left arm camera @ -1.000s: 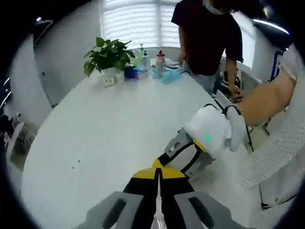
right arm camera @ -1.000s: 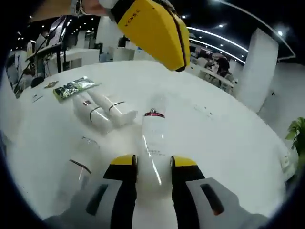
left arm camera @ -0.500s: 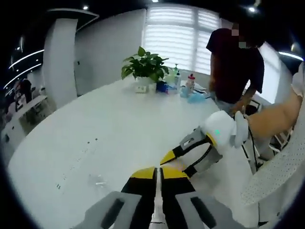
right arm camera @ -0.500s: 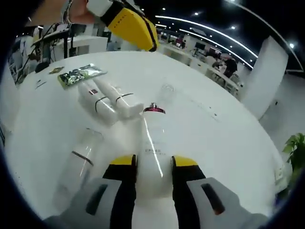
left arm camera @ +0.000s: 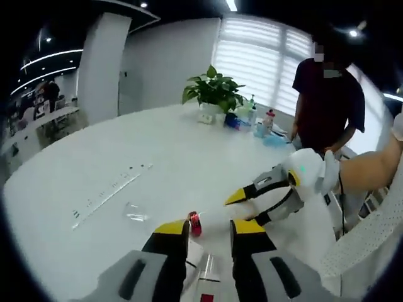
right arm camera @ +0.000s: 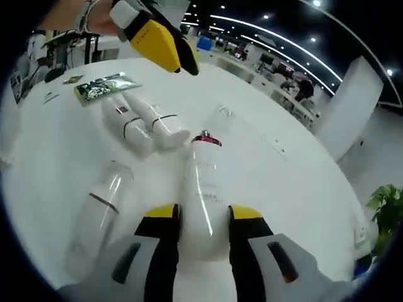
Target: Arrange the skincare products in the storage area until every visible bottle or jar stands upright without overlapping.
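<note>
A white bottle (right arm camera: pixel 200 201) with a red ring at its neck lies between the jaws of my right gripper (right arm camera: pixel 203 217), which is shut on its lower body. Whether it rests on the table I cannot tell. Two white tubes (right arm camera: pixel 141 126) lie side by side beyond it, and a clear bottle (right arm camera: pixel 101 204) lies to its left. My left gripper (right arm camera: pixel 167 47) hovers above the tubes. In the left gripper view my left gripper (left arm camera: pixel 210 229) stands open, and the bottle's red neck (left arm camera: pixel 194 223) shows between its jaws. My right gripper (left arm camera: pixel 242 207) reaches in from the right.
A clear cap (left arm camera: pixel 135 212) sits loose on the white table (left arm camera: pixel 126 157). A green packet (right arm camera: pixel 104 88) lies past the tubes. A potted plant (left arm camera: pixel 214 91) and small bottles stand at the far end, where a person (left arm camera: pixel 327 88) stands.
My left gripper's jaws have gone from shut to open, and its view has swung toward the bottle's neck. My right gripper has kept its hold on the white bottle.
</note>
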A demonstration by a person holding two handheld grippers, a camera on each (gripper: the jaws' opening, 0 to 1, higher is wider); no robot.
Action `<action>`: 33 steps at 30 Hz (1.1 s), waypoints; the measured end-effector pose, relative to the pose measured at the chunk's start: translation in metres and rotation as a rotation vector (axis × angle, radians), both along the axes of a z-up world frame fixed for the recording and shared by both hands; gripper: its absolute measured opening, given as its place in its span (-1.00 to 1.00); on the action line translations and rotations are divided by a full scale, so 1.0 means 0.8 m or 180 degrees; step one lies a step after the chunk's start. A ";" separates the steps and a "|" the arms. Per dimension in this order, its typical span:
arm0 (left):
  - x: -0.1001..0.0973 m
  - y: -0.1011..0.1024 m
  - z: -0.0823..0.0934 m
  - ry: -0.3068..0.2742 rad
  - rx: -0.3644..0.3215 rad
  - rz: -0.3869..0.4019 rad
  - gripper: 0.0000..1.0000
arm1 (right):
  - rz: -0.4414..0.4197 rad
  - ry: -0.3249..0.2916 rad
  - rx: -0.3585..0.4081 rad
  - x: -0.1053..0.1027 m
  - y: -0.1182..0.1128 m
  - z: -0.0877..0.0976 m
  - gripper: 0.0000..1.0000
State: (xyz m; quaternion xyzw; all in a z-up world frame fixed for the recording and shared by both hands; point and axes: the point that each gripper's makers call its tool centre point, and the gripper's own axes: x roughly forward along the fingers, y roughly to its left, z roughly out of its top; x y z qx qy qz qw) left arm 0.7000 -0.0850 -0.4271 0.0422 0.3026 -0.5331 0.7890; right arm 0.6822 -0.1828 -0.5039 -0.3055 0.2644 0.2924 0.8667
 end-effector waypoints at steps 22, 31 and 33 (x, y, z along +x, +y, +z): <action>0.121 0.004 -0.041 -0.0082 0.0129 0.0411 -0.13 | 0.0043 -0.0168 0.0028 0.022 0.014 -0.001 -0.41; 0.148 -0.017 -0.058 0.0207 0.0068 0.0451 -0.03 | -0.0055 -0.0173 0.0128 0.026 0.012 -0.001 -0.40; 0.148 -0.028 -0.060 0.0307 0.0031 0.0433 -0.03 | -0.0100 -0.0166 0.0161 0.027 0.011 -0.001 -0.40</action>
